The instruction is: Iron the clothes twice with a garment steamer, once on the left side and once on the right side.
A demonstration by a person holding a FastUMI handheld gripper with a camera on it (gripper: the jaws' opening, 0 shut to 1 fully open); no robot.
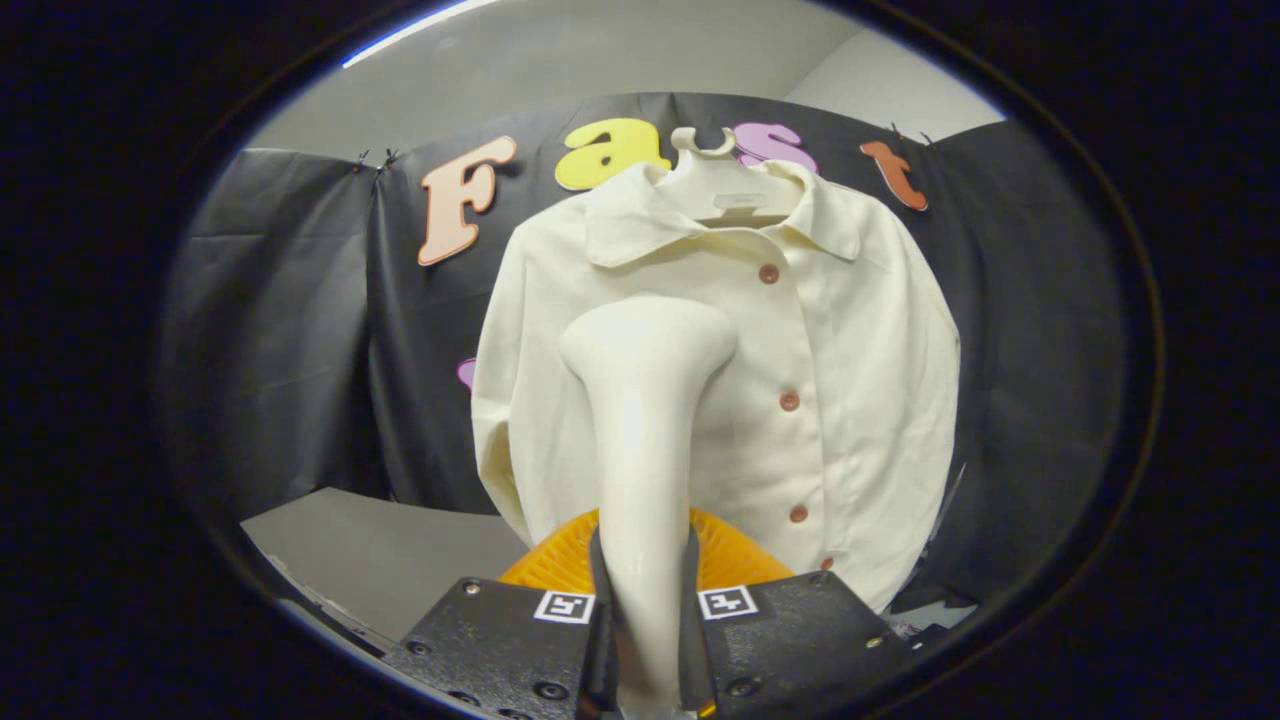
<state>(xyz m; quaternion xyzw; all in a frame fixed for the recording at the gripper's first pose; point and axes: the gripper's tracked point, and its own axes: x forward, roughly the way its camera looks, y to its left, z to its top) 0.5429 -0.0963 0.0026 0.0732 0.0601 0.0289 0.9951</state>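
Two fingers of the gripper (pixel 645 640) pinching the upright garment steamer (pixel 645 400), holding its flared head straight ahead, close before the hanging shirt (pixel 850 380), beside the button line.

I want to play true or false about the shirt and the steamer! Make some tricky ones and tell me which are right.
1. The shirt hangs on a hanger. True.
2. The shirt's buttons are undone and it hangs open. False: the front is buttoned closed.
3. The gripper holds the steamer, one finger pressing each side of its handle. True.
4. The steamer's head is over the shirt's collar. False: it sits lower, in front of the chest, to one side of the button row.
5. The shirt is bright blue. False: it is cream.
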